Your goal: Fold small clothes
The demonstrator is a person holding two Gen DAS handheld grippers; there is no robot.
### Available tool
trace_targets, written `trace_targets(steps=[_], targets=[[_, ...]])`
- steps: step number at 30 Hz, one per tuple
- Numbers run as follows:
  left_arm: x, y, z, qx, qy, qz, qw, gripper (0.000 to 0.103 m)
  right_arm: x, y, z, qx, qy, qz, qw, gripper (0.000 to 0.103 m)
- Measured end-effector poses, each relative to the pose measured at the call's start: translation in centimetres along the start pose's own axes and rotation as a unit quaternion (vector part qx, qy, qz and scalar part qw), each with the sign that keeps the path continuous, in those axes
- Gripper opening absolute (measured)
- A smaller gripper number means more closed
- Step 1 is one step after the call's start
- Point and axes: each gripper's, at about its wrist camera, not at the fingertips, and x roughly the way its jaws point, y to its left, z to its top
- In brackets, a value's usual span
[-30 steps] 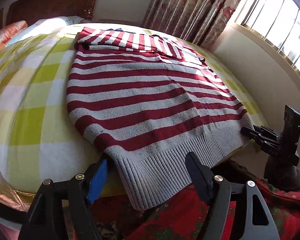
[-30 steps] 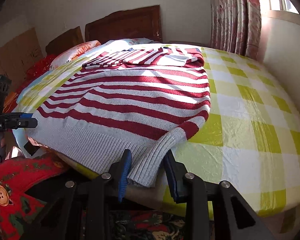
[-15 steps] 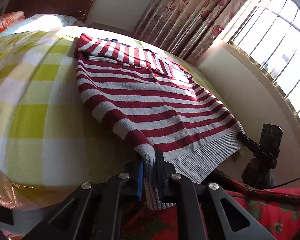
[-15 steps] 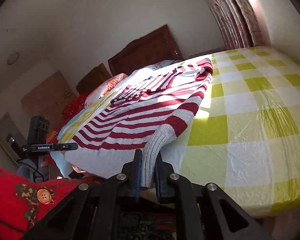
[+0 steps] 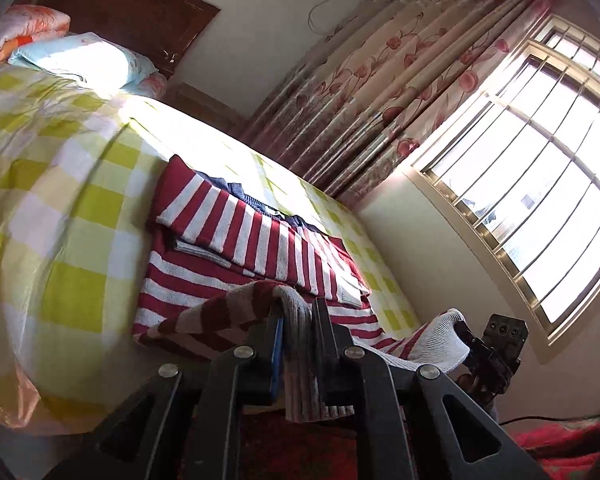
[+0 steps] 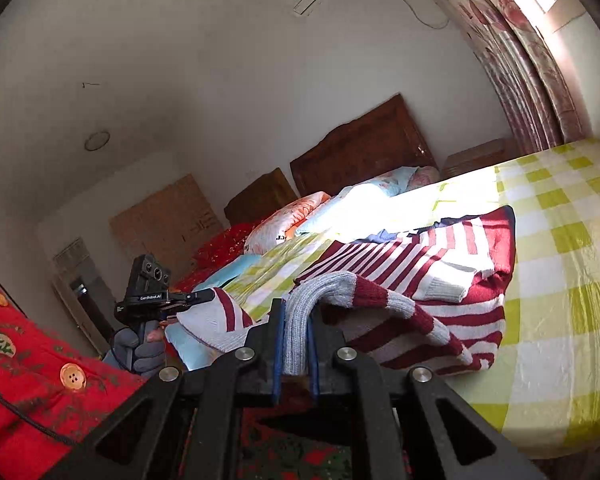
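Where the hem is lifted: both corners of the striped sweater [image 5: 260, 248] are held clear of the bed.
Left tongs [image 5: 296, 344]: clamped on the grey ribbed hem, which hangs below them.
Right tongs [image 6: 296, 340]: closed on the other hem corner.
Sweater body: beyond the tongs, sagging between them, sleeves folded across the chest.
Checked bedsheet [image 5: 68, 208]: spread under the sweater.
Headboard [image 6: 360, 148]: farthest back.

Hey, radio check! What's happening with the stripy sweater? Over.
Left gripper and right gripper shut on sweater hem. Hem lifted off checked bedsheet. Nothing in the way.
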Motion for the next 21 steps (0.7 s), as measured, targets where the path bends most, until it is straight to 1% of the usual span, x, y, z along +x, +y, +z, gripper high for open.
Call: trace_targets(steps=[1,2,3,4,5,7,8,10,11,13,16,18,19,20,21], targets=[[0.8,0.4,1.2,-0.012,-0.015,0.017,0.9997,0.079,1.0,-0.6,1.1,0.010,-0.014,-0.031,0.999,0.012],[1.3,1.1,2.5,-0.027,-0.034,0.045,0.9980,0.103,2.0,-1.6,2.1,0.030,-0.023,-0.072,0.997,0.020],[1.7,1.5,3.3,-0.035,-0.057,0.073,0.9951,0.103,3.2,-2.7,3.2,0.052,-0.022,-0.110,0.992,0.028],[1.8,1.7,3.8,-0.032,-0.080,0.093,0.9920,0.103,4.1,-3.5,3.7,0.065,-0.015,-0.129,0.989,0.037],[2.1,1.9,4.2,-0.022,-0.088,0.115,0.9892,0.103,4.8,-4.5,4.1,0.068,-0.003,-0.149,0.987,0.037],[2.8,2.1,4.1,0.005,-0.075,0.160,0.9842,0.103,5.6,-5.2,4.1,0.046,0.022,-0.207,0.977,0.037],[3.1,2.4,3.7,0.018,-0.065,0.175,0.9823,0.103,5.6,-5.4,3.8,0.024,0.041,-0.229,0.972,0.037],[3.6,3.1,2.6,0.037,-0.042,0.195,0.9792,0.103,5.4,-5.6,3.0,-0.015,0.081,-0.260,0.962,0.037],[4.0,3.6,2.1,0.042,-0.029,0.203,0.9778,0.103,5.8,-5.8,2.8,-0.030,0.103,-0.270,0.957,0.037],[5.0,4.2,1.3,0.057,0.001,0.216,0.9747,0.103,7.0,-6.4,2.4,-0.059,0.150,-0.274,0.948,0.036],[6.9,4.3,1.2,0.084,0.032,0.241,0.9663,0.103,8.9,-7.8,2.2,-0.097,0.189,-0.279,0.936,0.035],[8.2,3.8,1.5,0.107,0.047,0.243,0.9628,0.103,10.9,-9.1,2.6,-0.107,0.207,-0.281,0.931,0.034],[8.7,3.5,1.7,0.120,0.053,0.243,0.9611,0.103,11.5,-9.7,2.7,-0.106,0.217,-0.281,0.929,0.030],[9.4,3.2,2.0,0.135,0.059,0.244,0.9583,0.103,12.3,-10.2,2.7,-0.103,0.230,-0.283,0.925,0.024],[9.9,3.0,2.2,0.147,0.063,0.245,0.9561,0.103,12.7,-10.8,2.6,-0.101,0.240,-0.289,0.921,0.021]])
